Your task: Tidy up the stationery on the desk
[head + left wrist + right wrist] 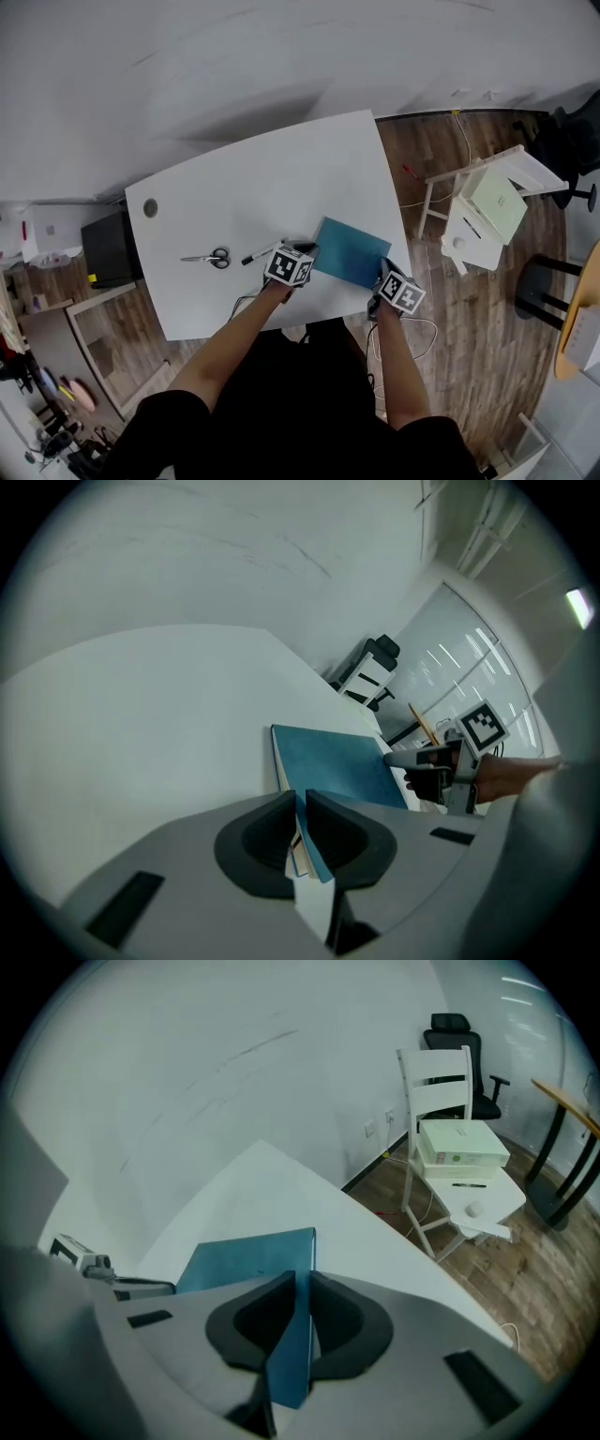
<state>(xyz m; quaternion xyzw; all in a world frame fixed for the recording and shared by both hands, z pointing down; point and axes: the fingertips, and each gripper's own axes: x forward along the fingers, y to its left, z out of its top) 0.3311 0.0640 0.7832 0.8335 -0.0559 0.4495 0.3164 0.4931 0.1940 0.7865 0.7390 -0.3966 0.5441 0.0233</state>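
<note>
Far half of the desk [281, 169] lies bare, with room to sweep either way. Nearer in, the marker [261, 252] and scissors [217, 257] lie just beside the left gripper [305, 249], barring a low pass leftward (above them it's free). The notebook [352, 251] fills the span across to the right gripper [382, 273]. Off the desk's right edge, a chair [487, 211] stands well apart.

A white chair [441, 1101] stands well beyond the right fingers [347, 1321], off to their right, bearing a pale green box [461, 1144] (flat on its seat). A black office chair [459, 1040] is farther still, behind it. Wood floor [525, 1269] lies under both.
</note>
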